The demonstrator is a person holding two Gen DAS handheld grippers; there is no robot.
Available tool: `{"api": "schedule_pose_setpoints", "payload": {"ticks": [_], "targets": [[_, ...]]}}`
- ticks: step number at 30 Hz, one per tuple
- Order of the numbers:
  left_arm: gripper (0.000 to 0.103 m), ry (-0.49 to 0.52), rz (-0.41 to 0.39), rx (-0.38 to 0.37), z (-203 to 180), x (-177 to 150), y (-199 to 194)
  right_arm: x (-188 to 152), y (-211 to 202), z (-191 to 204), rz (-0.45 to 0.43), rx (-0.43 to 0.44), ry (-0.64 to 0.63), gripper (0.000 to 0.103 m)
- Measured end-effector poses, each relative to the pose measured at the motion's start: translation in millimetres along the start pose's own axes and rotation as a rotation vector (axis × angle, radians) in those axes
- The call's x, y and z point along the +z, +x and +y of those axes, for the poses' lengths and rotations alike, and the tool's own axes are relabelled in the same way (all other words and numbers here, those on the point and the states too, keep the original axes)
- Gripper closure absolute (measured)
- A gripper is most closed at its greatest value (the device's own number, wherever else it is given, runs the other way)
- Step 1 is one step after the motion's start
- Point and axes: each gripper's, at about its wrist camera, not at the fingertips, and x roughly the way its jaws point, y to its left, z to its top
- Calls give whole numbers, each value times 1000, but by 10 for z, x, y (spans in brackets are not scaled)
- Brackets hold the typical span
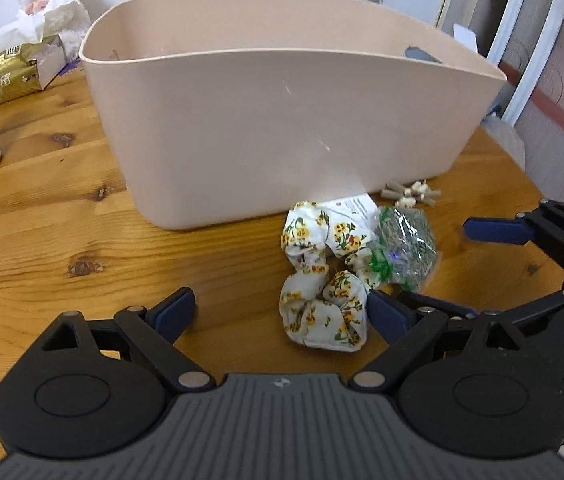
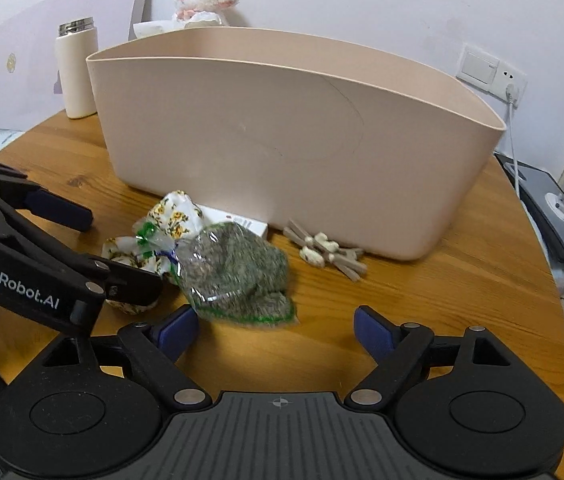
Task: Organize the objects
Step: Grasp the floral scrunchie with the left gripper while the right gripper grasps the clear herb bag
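Before the beige bin (image 1: 282, 120), both grippers hovering over the table (image 1: 61, 220).
Left gripper (image 1: 282, 312) and right gripper (image 2: 275, 330) fingers spread, flanking floral scrunchie (image 1: 322, 312) and herb bag (image 2: 237, 276).

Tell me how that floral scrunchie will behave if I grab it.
The scrunchie looks like soft gathered fabric, so it will probably squash and hang floppy. It seems light and unlikely to roll. Its edge touches the bag, which may shift.

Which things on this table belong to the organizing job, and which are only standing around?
For the job:
beige bin
floral scrunchie
clear bag of dried herbs
small clips
white card

Only standing around:
plush lamb
white flask
tissue pack
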Motion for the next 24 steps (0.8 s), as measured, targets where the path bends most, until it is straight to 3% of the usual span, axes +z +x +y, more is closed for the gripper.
{"api": "schedule_pose_setpoints", "payload": {"ticks": [5, 12, 17, 24], "targets": [[17, -2, -34, -11, 13, 18, 14, 24, 48, 24, -25, 24, -15, 25], [58, 53, -37, 5, -53, 37, -10, 38, 38, 48, -35, 76, -9, 49], [78, 106, -39, -4, -106, 3, -22, 19, 30, 43, -34, 77, 4, 51], [90, 94, -39, -14, -112, -12, -35, -42, -35, 69, -35, 65, 19, 52]]}}
